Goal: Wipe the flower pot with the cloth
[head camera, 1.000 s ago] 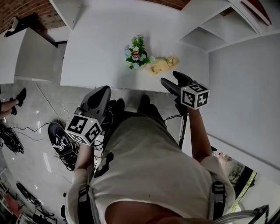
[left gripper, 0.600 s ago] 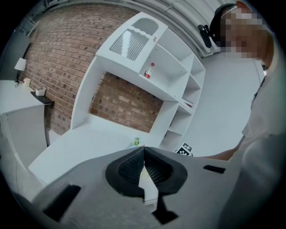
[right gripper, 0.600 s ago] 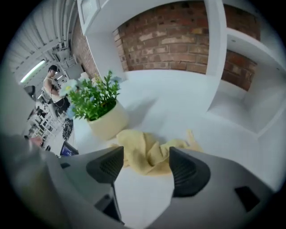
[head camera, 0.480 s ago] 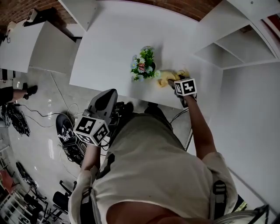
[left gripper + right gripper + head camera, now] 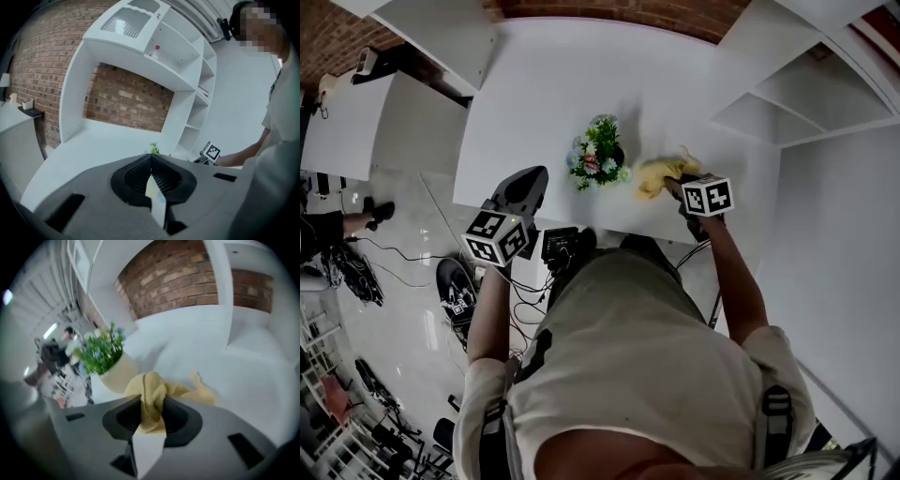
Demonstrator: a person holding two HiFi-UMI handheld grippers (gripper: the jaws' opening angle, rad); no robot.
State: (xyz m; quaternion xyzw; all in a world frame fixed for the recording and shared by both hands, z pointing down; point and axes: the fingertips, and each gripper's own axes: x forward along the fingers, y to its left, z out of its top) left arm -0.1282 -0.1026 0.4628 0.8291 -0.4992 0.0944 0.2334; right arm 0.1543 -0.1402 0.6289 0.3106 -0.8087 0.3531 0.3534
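A small pale flower pot [image 5: 614, 156] with green leaves and little flowers stands on the white table [image 5: 544, 103]. To its right lies a crumpled yellow cloth [image 5: 661, 174]. My right gripper [image 5: 680, 187] points down at the cloth. In the right gripper view its jaws have just been closing and now pinch a bunched fold of the cloth [image 5: 151, 397], with the pot [image 5: 118, 374] close by on the left. My left gripper [image 5: 528, 186] hovers over the table's near edge, left of the pot. It is shut with nothing in it [image 5: 151, 161].
White shelving [image 5: 787, 103] rises at the table's right end, with a brick wall [image 5: 126, 101] behind. Another white table [image 5: 375, 122] stands to the left. Cables and gear [image 5: 455, 291] lie on the floor by the person's feet.
The right gripper came down onto the yellow cloth and its jaws closed on a fold. The left gripper moved forward to the table's near edge.
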